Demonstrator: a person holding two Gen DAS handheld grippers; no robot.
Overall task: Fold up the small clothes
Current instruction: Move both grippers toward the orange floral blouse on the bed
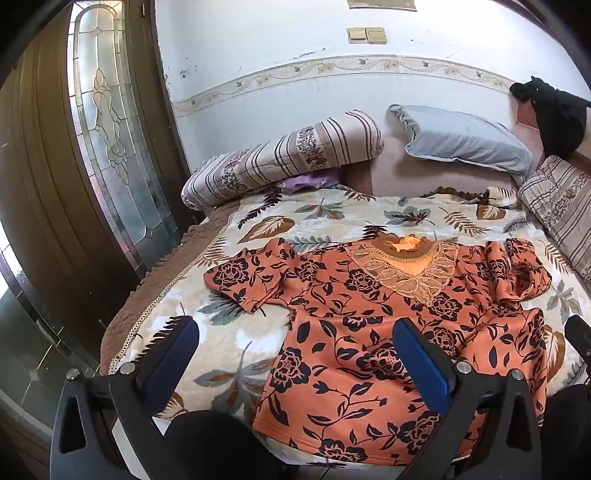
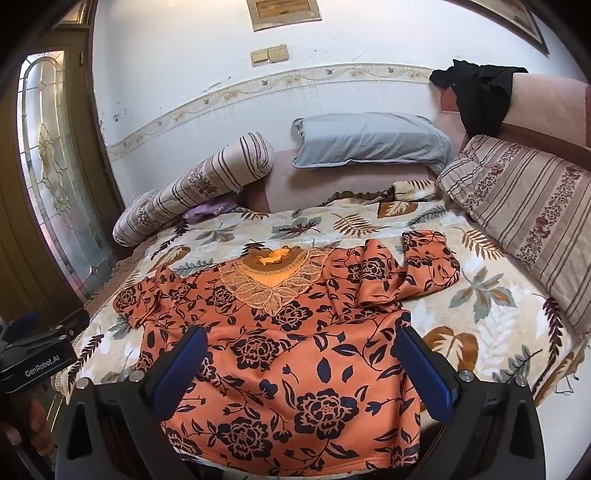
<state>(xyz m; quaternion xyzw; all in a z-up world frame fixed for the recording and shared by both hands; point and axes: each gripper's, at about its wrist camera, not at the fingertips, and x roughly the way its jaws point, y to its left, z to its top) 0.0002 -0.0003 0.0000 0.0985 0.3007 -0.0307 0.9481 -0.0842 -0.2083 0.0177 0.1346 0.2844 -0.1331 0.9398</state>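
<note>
From my right claw [image 2: 299,349] I see its blue fingers [image 2: 184,363] spread wide, hovering above the lower part of an orange floral top [image 2: 288,354] that lies flat on the leaf-print blanket [image 2: 491,325] of the bed. The top's lace neckline [image 2: 271,286] points toward the grey pillow [image 2: 369,142] (one sleeve is bunched up on the right). The left claw's body [image 2: 35,360] shows at the left edge.

I'm working in a home bedroom. A bed [image 2: 498,332] under a leaf-print blanket [image 1: 332,218] fills the view, with striped pillows [image 1: 288,155] and a grey pillow [image 2: 369,140] against a padded headboard [image 2: 546,99]. Beside it stand a wooden door [image 1: 55,184] with a leaded-glass pane [image 1: 107,129], a flower-bordered wall [image 2: 258,88] and light switches [image 1: 365,34].
</note>
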